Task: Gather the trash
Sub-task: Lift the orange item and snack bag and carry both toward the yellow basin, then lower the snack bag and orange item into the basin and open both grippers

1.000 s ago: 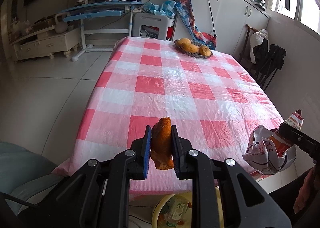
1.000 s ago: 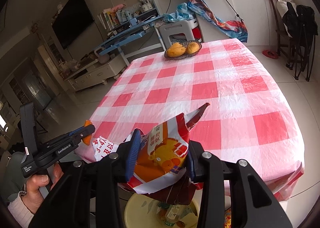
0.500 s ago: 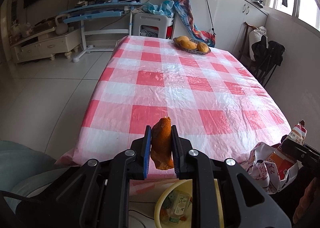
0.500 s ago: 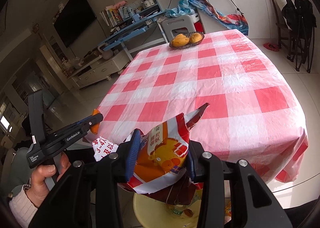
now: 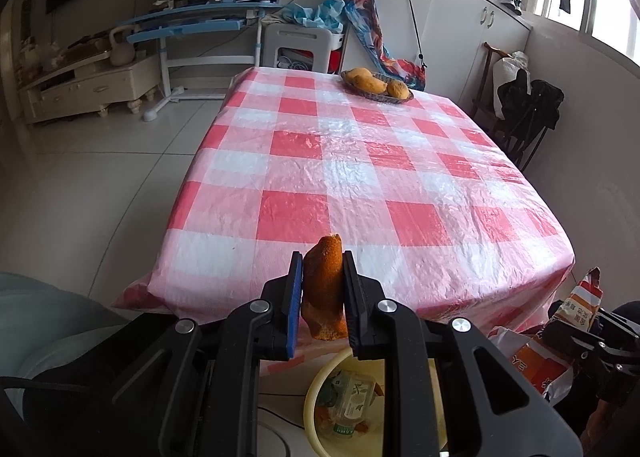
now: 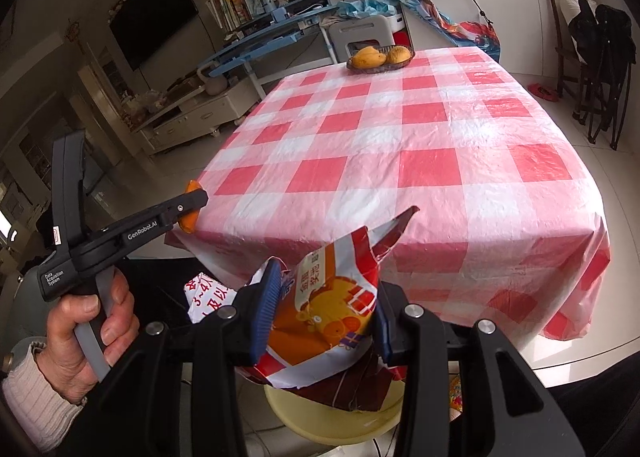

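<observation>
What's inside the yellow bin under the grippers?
The yellow bin holds a crumpled green-and-white package and some orange scraps. The left gripper and its orange peel hide the rest.

The left gripper (image 5: 322, 284) points downward, its jaws clamped on a piece of orange peel (image 5: 325, 289). A left hand (image 6: 86, 341) in a pale knit cuff squeezes its trigger. The right gripper (image 6: 322, 311), also angled down, pinches a crumpled snack bag (image 6: 326, 313), apparently firmly.
</observation>
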A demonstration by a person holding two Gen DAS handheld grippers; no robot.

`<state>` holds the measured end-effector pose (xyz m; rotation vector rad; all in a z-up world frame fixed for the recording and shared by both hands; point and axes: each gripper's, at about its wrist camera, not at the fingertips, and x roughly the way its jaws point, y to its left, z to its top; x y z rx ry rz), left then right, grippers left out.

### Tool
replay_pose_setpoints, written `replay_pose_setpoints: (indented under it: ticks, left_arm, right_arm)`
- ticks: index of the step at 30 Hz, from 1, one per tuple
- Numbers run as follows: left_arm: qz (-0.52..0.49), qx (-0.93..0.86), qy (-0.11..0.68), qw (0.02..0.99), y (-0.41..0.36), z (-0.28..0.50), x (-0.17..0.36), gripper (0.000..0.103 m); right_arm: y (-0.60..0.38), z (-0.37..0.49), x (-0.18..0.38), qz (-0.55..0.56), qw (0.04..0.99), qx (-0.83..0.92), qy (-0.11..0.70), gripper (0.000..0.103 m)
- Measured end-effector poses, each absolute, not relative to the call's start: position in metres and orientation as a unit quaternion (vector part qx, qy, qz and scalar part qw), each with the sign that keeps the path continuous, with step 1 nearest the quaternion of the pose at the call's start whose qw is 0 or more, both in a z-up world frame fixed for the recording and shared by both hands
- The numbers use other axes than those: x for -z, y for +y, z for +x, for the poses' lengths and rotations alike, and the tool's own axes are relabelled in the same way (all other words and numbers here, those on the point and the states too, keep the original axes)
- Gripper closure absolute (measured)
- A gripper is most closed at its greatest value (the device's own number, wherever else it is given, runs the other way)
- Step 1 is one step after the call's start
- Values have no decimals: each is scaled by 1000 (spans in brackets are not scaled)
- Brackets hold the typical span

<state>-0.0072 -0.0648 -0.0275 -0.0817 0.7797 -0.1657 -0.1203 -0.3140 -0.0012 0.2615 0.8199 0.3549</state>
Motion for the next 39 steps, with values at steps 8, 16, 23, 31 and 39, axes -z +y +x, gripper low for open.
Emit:
replay_pose_setpoints:
  ticks: [8,16,23,31,39]
  left_arm:
    - [-32,82,380,921,-66,-19,26,85]
    - [-25,86,382,920,-70,-24,27,85]
    - [-19,90,384,919,-73,-28,27,85]
    - [-14,95,386,918,-77,-30,28,85]
    - [-8,104,388,916,-82,-32,29,85]
  right_arm:
    - [-301,-127,7,104,889,-179,409,62]
    - [-282,-128,17,50,883,-175,432,62]
    - [-277,-128,24,28,878,-173,446,62]
    - [-275,-127,29,19,873,-169,457,62]
    - [-275,-123,35,12,870,-154,468,53]
